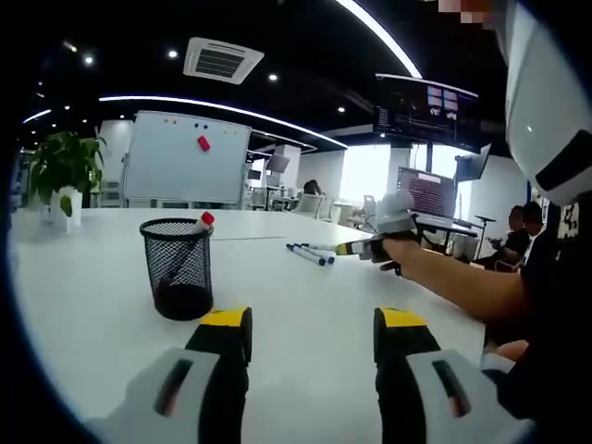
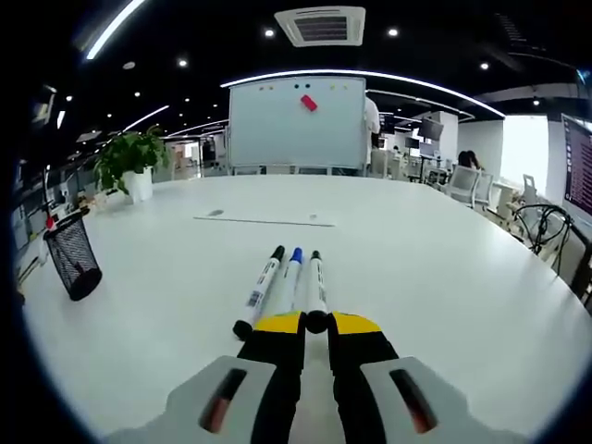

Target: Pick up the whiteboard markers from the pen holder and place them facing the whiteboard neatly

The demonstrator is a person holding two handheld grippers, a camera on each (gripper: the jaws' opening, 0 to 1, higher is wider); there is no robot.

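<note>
Three markers [image 2: 289,282] lie side by side on the white table [image 2: 444,277], caps pointing at the whiteboard [image 2: 296,125]. My right gripper [image 2: 316,324] has its jaws clamped on the end of the rightmost one. The leftmost has a barcode label, but I can't read it. The mesh pen holder [image 1: 178,268] stands well off to the side with one red-capped marker [image 1: 205,220] leaning inside. My left gripper [image 1: 313,333] hangs near it, jaws apart, nothing between them. A potted plant [image 2: 131,162] sits by the far edge.
</note>
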